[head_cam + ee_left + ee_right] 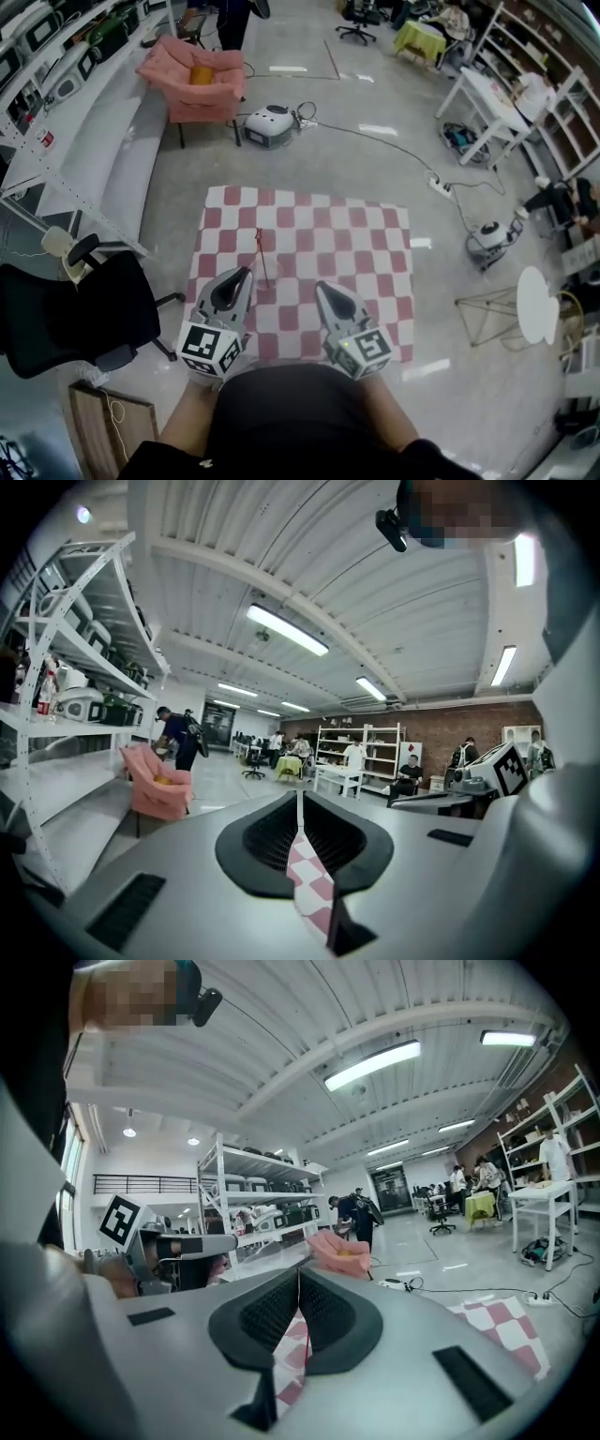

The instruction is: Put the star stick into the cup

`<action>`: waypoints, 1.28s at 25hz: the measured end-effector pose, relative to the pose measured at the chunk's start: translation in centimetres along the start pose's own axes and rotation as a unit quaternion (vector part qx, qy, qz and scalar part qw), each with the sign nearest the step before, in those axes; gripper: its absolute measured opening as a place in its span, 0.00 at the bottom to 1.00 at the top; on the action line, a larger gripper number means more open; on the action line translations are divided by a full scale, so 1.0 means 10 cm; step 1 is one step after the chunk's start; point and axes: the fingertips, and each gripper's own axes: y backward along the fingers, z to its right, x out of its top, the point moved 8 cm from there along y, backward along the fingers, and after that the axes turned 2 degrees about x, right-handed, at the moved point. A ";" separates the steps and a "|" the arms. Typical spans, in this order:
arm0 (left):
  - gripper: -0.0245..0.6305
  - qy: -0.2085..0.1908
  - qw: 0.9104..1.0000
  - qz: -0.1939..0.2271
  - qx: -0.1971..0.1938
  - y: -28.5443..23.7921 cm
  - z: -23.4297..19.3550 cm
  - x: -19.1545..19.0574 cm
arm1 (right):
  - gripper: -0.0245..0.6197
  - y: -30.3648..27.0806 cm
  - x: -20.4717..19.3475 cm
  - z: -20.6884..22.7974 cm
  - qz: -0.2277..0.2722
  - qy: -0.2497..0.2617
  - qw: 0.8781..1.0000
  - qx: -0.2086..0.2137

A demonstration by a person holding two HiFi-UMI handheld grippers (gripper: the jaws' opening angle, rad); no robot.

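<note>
Both are sitting closed and empty over the checked cloth (375,234): left tongs (246,273), right tongs (322,287). Just past the left tip the star stick (262,258) is standing thin and red, maybe in a cup already. It's looking light, whippy; I'm favouring a mid-shaft pinch.

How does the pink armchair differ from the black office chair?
The pink armchair stands far beyond the checkered mat; the black office chair sits close, left of it. The armchair carries a yellow object; the office chair shows none. Both stand upright, unoccupied.
</note>
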 end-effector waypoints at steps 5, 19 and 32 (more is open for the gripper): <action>0.10 0.011 0.999 0.000 0.032 0.19 0.06 0.01 | 0.06 -0.10 0.04 -0.06 0.006 0.009 0.999 0.039; 0.10 0.050 0.998 -0.015 0.045 0.59 0.18 -0.15 | 0.06 -0.23 0.01 -0.28 -0.016 0.019 0.994 0.111; 0.10 0.069 0.996 -0.024 0.042 0.62 0.16 -0.34 | 0.06 -0.14 -0.05 -0.34 -0.031 0.036 0.993 0.105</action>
